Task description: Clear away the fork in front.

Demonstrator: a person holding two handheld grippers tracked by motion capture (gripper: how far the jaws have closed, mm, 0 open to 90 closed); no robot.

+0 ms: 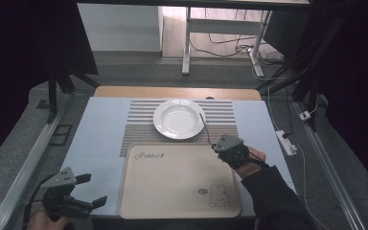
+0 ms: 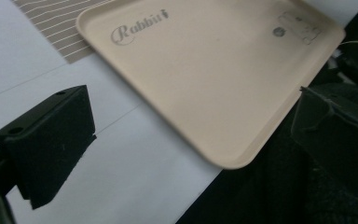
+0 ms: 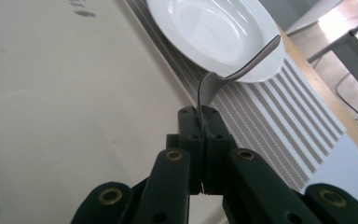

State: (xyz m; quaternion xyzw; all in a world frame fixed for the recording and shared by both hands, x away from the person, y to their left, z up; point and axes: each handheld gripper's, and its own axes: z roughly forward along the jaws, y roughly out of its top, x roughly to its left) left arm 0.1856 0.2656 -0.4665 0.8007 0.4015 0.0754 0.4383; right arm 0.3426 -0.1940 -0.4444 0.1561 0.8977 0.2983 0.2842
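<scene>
1. The right tongs (image 3: 204, 122) are pinching a metal utensil (image 3: 242, 70) by one end; whether it is a spoon or a fork I cannot tell, since the gripped end is hidden between the jaws.
2. The utensil rises straight out of the jaw tips, then bends and runs on ahead, so its long axis carries on the line of the tongs. Its free end hangs over the near rim of the white plate (image 3: 205, 28), which lies directly ahead.
3. From above, the right tongs (image 1: 219, 144) hover at the far right corner of the beige tray (image 1: 172, 184), the plate (image 1: 178, 119) just beyond them on the striped mat (image 1: 139, 129).
4. The left tongs (image 1: 92, 189) are spread and hold nothing, low at the worktop (image 1: 100, 124) edge beside the tray's near left corner, well apart from the utensil; the right hand is plainly the nearer.
5. The utensil looks slim, grey and shiny, with a curved shank.
</scene>
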